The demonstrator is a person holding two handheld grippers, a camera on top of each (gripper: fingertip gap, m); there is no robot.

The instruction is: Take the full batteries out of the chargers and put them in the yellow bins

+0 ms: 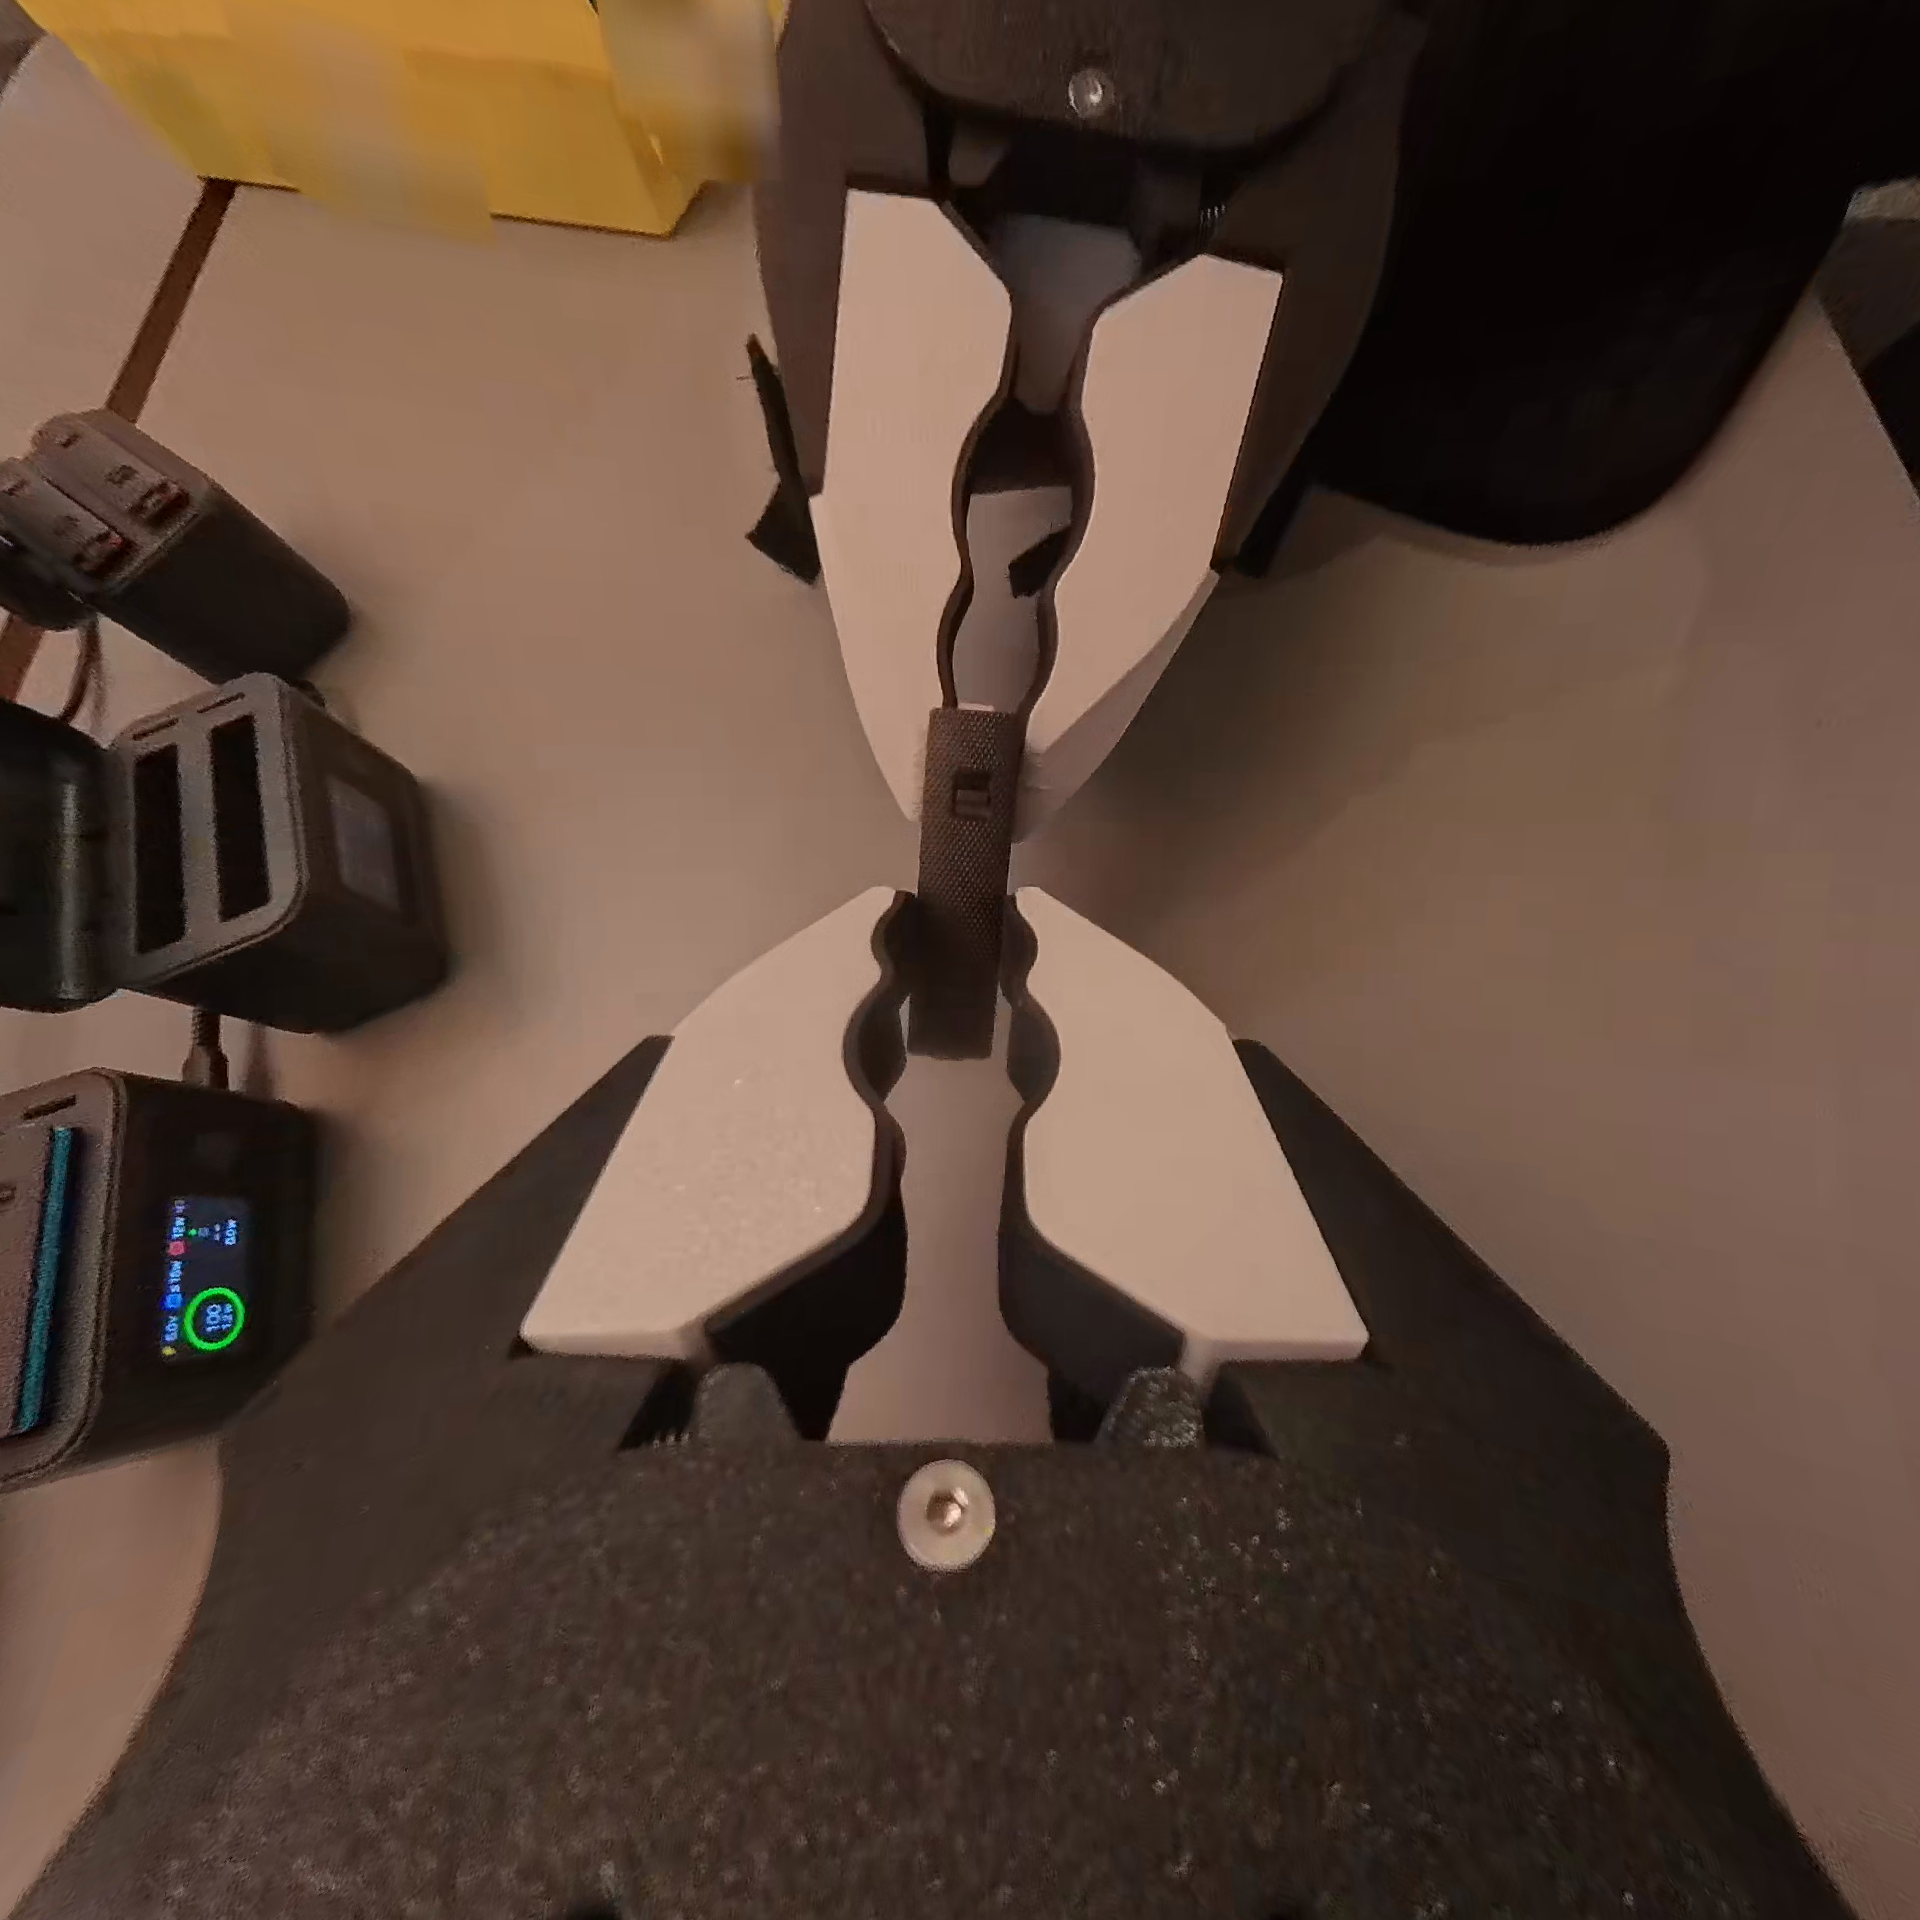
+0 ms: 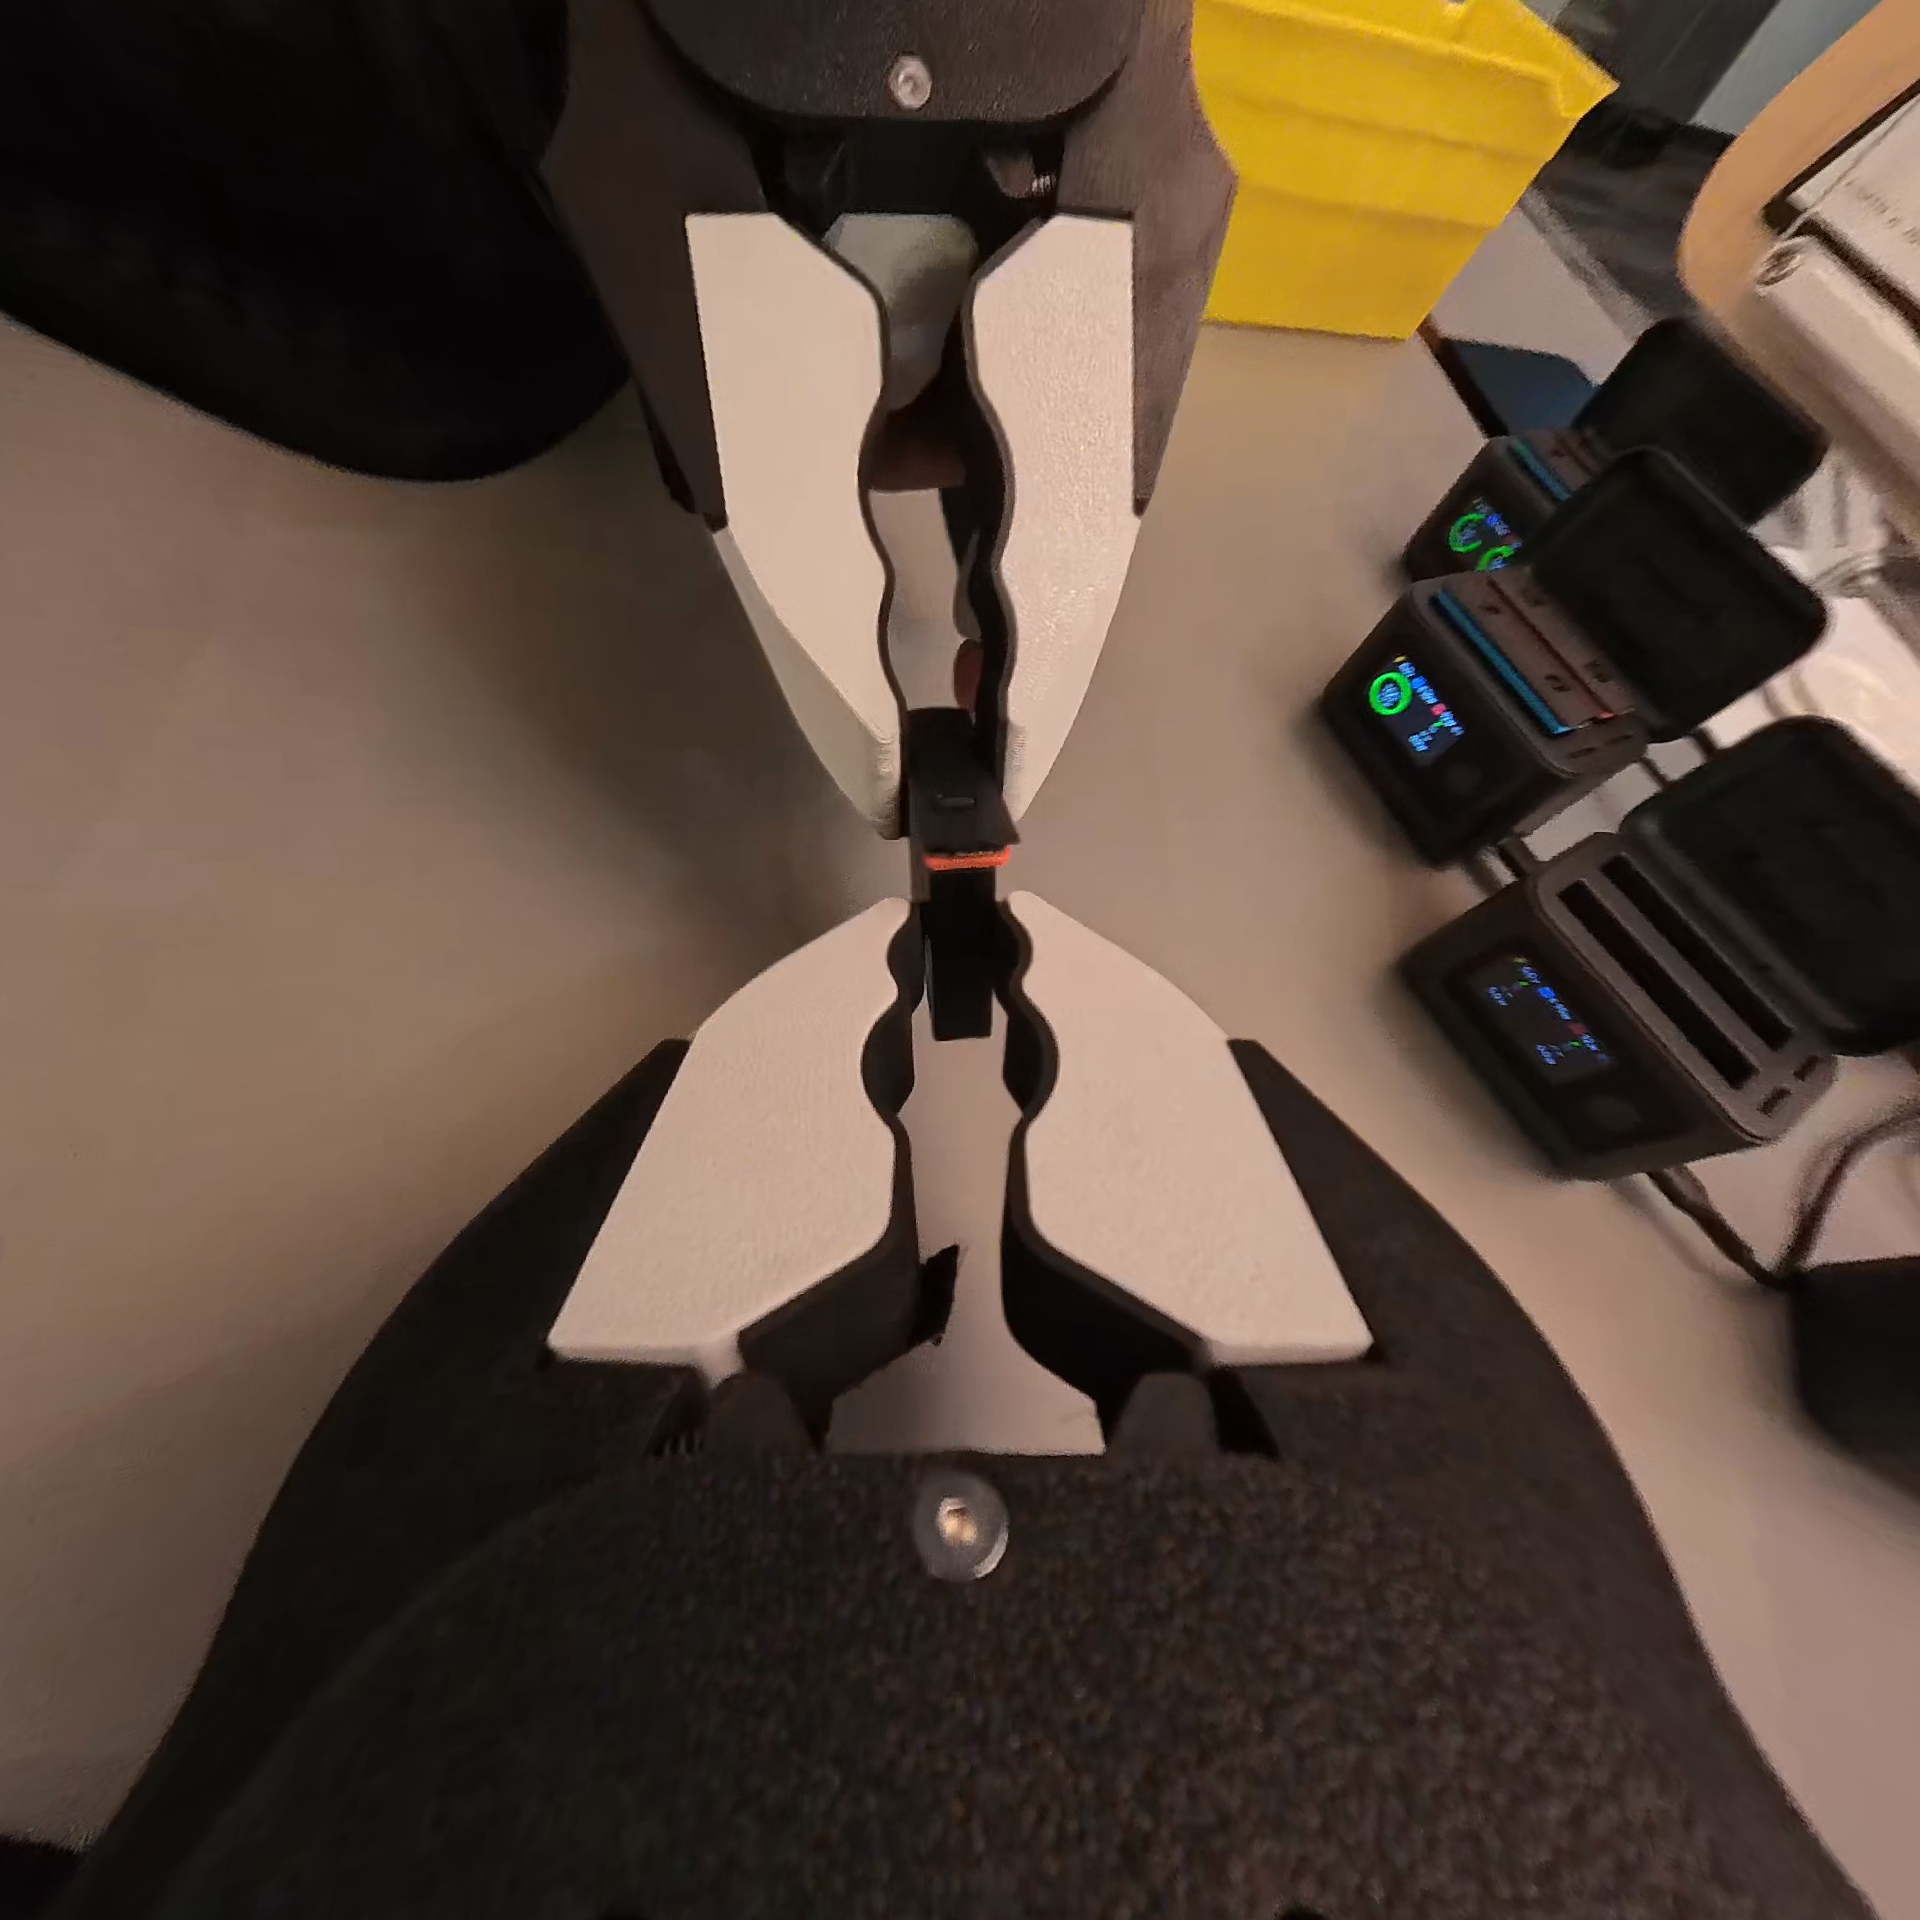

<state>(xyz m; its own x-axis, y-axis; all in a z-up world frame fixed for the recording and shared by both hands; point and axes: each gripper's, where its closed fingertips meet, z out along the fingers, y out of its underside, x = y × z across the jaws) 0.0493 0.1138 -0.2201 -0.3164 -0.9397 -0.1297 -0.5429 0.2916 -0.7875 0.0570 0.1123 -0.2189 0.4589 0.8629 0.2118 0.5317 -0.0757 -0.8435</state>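
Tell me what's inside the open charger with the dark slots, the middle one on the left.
The charger shows two slots side by side, both dark and seemingly without batteries. Their bottoms are lost in shadow, and its open lid cuts off anything further left.

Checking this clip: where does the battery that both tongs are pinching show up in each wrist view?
Left wrist view: the battery is at centre, its textured black side showing, between the left tongs below and the right tongs above.
Right wrist view: the battery is again at centre, showing an orange band, with the right tongs below and the left tongs above.
Shared landmark: the yellow bin, top edge in both.
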